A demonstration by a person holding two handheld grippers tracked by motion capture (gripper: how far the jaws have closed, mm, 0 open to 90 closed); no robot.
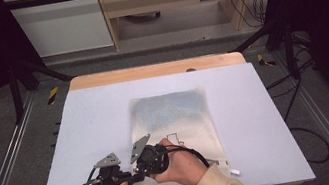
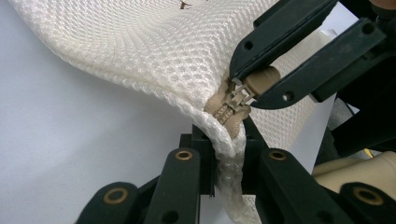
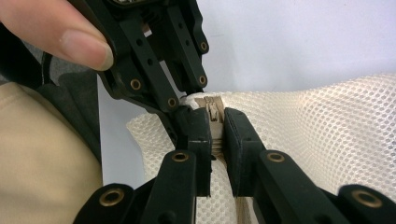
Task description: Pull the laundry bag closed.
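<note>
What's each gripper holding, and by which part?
Left gripper clamps the mesh bag at its zipper-end corner edge; right gripper pinches the tan zipper pull.

Both tools, left (image 1: 133, 177) and right (image 1: 141, 170), are clamped, tips nearly touching.

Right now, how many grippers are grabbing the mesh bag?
2. The left gripper pinches the mesh bag at its near corner edge; the right gripper clamps the zipper pull right beside it.

High view overhead facing forward, both gripper views close, sharing zipper (image 2: 232, 103)
</note>
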